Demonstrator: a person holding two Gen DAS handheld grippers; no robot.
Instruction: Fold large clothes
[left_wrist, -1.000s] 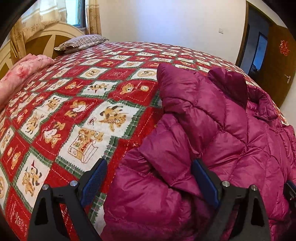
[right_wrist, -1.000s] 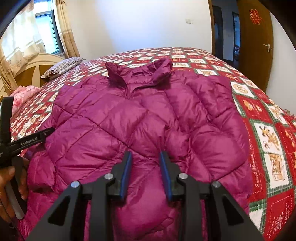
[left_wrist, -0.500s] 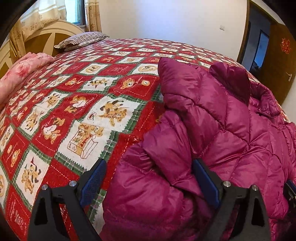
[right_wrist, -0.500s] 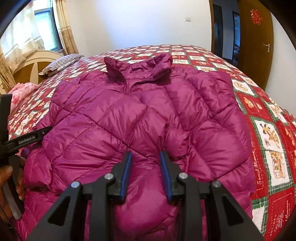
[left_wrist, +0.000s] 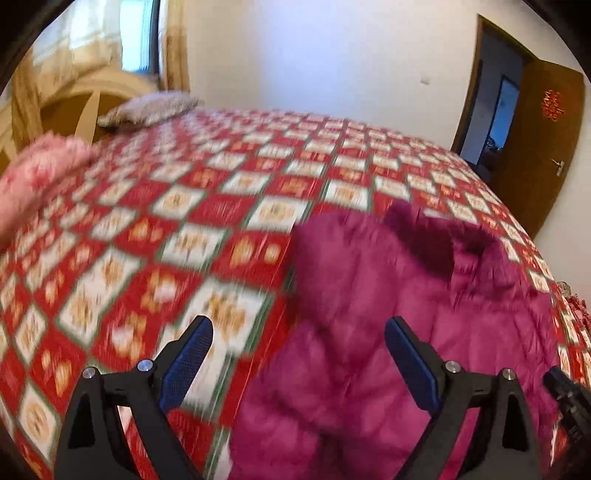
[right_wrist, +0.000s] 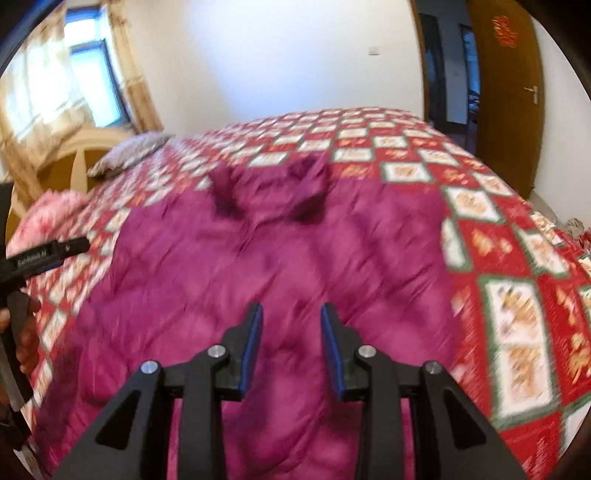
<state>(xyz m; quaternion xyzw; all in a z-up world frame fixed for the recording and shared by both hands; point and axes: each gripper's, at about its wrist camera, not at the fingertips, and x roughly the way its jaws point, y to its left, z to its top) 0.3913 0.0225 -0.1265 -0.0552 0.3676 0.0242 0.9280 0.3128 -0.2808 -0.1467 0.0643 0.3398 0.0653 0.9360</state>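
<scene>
A magenta quilted down jacket (right_wrist: 258, 258) lies spread flat on the bed, collar (right_wrist: 269, 184) at the far end. My right gripper (right_wrist: 291, 310) hovers over its lower middle, its blue pads a narrow gap apart with nothing between them. In the left wrist view the jacket (left_wrist: 369, 295) fills the right half. My left gripper (left_wrist: 298, 326) hangs wide open above the jacket's left edge and touches nothing. The left gripper's body (right_wrist: 44, 254) and the hand (right_wrist: 26, 332) holding it show at the left edge of the right wrist view. Both views are motion-blurred.
A red, white and green patchwork bedspread (left_wrist: 184, 221) covers the bed. A striped pillow (left_wrist: 147, 109) and a pink blanket (left_wrist: 37, 170) lie by the wooden headboard at far left. A brown door (right_wrist: 506, 92) stands open at the far right.
Both grippers have risen away from the jacket, so it looks smaller and flatter. The puffed fold that sat between the left fingers now lies below them. Jaw gaps are unchanged.
</scene>
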